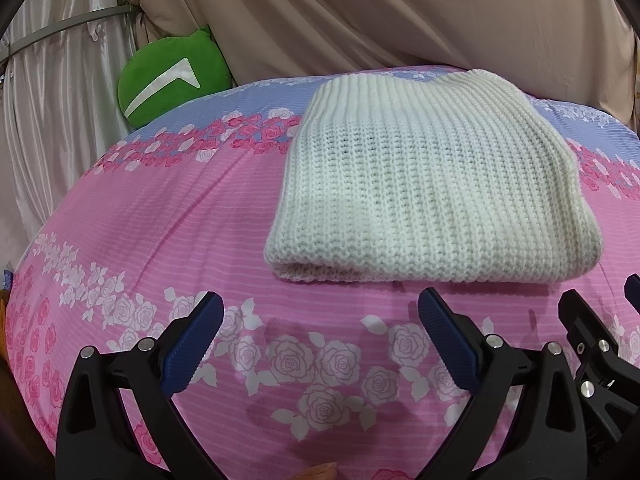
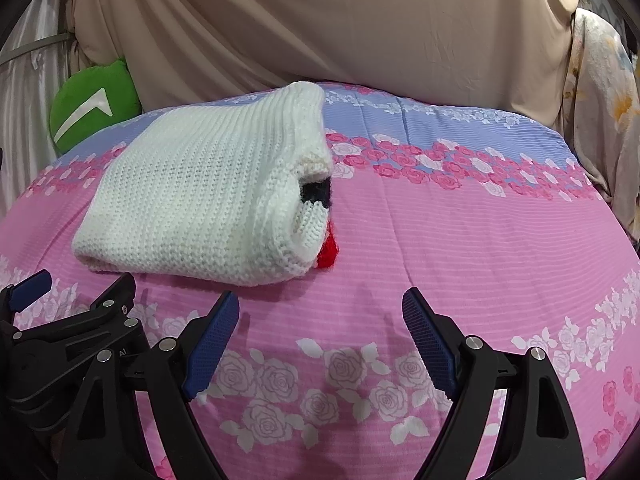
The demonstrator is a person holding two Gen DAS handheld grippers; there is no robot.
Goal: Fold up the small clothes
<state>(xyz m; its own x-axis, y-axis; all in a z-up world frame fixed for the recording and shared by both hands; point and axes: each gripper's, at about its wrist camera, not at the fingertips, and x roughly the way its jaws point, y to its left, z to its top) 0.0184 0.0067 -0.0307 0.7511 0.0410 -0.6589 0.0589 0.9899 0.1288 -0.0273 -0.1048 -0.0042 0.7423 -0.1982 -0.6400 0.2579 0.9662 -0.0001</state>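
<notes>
- Both tools are off the cloth: the left hand-held gripper (image 1: 320,312) is spread wide and holds nothing, hovering just short of the near edge of the white knitted garment (image 1: 432,196).
- The right hand-held gripper (image 2: 320,312) is also wide apart and empty, with the garment ahead and to its left.
- The garment lies on the bed, on the pink rose-print bedsheet (image 2: 460,240), reaching up onto the blue band.
- It looks folded already: a thick, squarish stack with a rounded fold on the near side.
- Chunky rib knit, cream-white; black and red knit patches (image 2: 326,254) peek out of the open right-hand side.
- If another fold is wanted, my call is to pinch both near corners through all layers, lift together and lay over evenly, since loose knit could sag or slip.
- A green cushion (image 1: 172,76) sits at the far left, well apart.
</notes>
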